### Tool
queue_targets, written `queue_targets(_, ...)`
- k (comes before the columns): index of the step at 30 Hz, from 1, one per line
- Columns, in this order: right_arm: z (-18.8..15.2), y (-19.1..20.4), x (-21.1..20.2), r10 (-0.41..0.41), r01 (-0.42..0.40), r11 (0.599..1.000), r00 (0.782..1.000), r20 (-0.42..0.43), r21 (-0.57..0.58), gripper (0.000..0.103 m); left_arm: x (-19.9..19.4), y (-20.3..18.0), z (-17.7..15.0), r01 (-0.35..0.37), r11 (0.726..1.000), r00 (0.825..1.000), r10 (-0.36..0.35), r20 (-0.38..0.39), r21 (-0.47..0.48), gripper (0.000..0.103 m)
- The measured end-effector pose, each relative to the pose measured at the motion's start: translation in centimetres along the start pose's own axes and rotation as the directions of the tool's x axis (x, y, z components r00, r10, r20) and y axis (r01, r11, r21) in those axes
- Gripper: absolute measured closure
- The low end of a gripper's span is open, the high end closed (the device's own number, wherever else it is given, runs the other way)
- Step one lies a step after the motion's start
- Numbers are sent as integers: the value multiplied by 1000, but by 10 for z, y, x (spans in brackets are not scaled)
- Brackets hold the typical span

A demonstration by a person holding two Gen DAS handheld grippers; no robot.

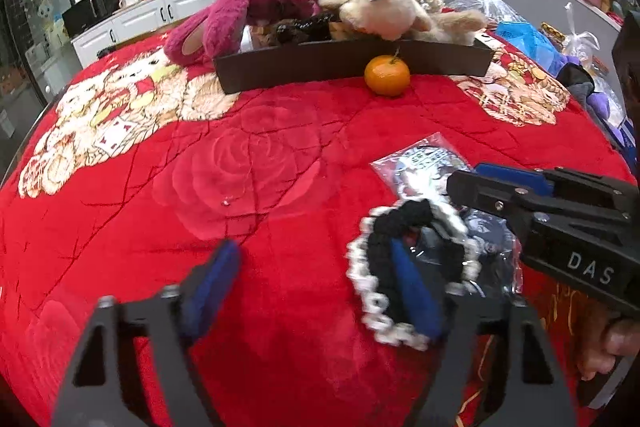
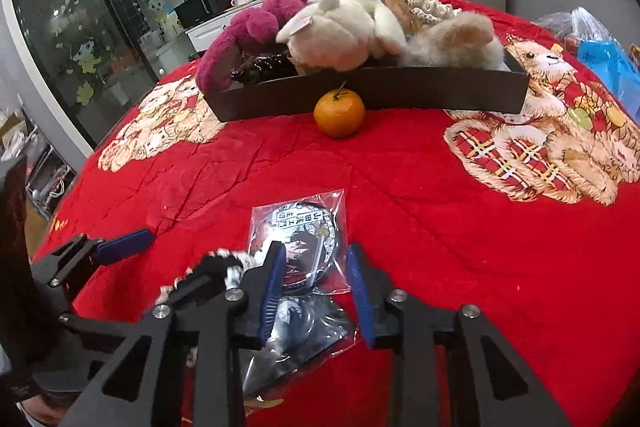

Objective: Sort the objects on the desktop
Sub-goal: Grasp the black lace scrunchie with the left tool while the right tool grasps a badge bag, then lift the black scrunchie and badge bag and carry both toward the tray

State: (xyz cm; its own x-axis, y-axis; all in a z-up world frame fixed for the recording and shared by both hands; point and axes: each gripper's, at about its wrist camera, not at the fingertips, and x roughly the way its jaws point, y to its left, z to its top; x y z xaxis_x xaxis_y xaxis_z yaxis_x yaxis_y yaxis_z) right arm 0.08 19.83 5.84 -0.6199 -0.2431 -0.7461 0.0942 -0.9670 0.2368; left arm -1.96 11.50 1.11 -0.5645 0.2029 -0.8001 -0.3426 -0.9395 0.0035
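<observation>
A black scrunchie with white lace trim (image 1: 400,223) hangs looped over the right finger of my left gripper (image 1: 314,251). That gripper is open, and its left pad stands well clear of the scrunchie. My right gripper (image 2: 315,249) is open, its blue pads on either side of a clear packet holding a round badge (image 2: 304,223). The packet lies flat on the red blanket. A second dark packet (image 2: 296,319) sits under the jaws, nearer the camera. An orange (image 2: 339,113) rests against the front wall of a dark tray (image 2: 400,91).
The tray holds a magenta plush (image 1: 260,3), a cream plush (image 1: 380,3) and darker items. Plastic bags (image 1: 528,35) crowd the blanket's right edge. A hand (image 1: 616,343) grips the right tool. The blanket (image 1: 240,155) drops off at the left edge.
</observation>
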Motion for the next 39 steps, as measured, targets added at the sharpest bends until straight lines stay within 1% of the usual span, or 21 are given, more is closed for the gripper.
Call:
queue_targets(1,0,0,-1,4,-4,1000,1000,1,3,77,-1,0,0,5,1000,1000,-5,4,2,47)
queue_targets(3,0,-2,-2,32,-32,999,999,0,25,83,-2,0,0,19,1000,1000,-19,10,0,65)
queue_targets(4,-1,-2,-3,40,-40,999,999,0,27,85,-3,1,-1,19,1000,1000,-19,13,-4,70)
queue_targets(5,-1,-1,-4,44,-44,999,999,4,25,87,-4,4,-1,23,1000,1000,-22,16,-12,77)
queue_targets(6,-1,0,-6,50,-50,998,999,8,24,87,-4,6,-1,27,999,999,-27,16,-20,80)
queue_targets(7,-1,1,-7,63,-63,998,998,11,20,92,-4,7,-1,31,999,999,-31,17,-24,81)
queue_targets(9,-1,3,-9,93,-94,995,996,15,26,93,-4,9,-1,37,999,999,-37,19,-31,84)
queue_targets(12,-1,7,-10,108,-108,994,994,17,17,93,-5,10,-3,35,999,999,-34,21,-29,86)
queue_targets(16,-3,7,-16,156,-156,988,987,26,17,95,-6,10,-3,37,999,999,-36,20,-37,86)
queue_targets(22,-5,10,-19,181,-181,983,983,23,9,96,-6,10,-4,30,999,999,-29,18,-35,86)
queue_targets(25,-6,12,-15,199,-199,980,980,1,0,96,-6,9,-4,24,999,1000,-23,18,-30,86)
queue_targets(28,-7,15,-7,194,-194,981,981,-31,1,96,-5,10,-3,24,999,1000,-24,18,-33,86)
queue_targets(30,-8,14,-4,197,-197,980,980,-37,9,96,-5,11,-3,30,999,999,-29,18,-39,86)
queue_targets(34,-7,6,-7,258,-257,965,966,-16,49,96,-6,13,-3,43,998,999,-42,19,-52,86)
queue_targets(39,-5,6,-16,258,-258,964,966,18,62,98,-7,15,-3,52,997,998,-51,23,-63,88)
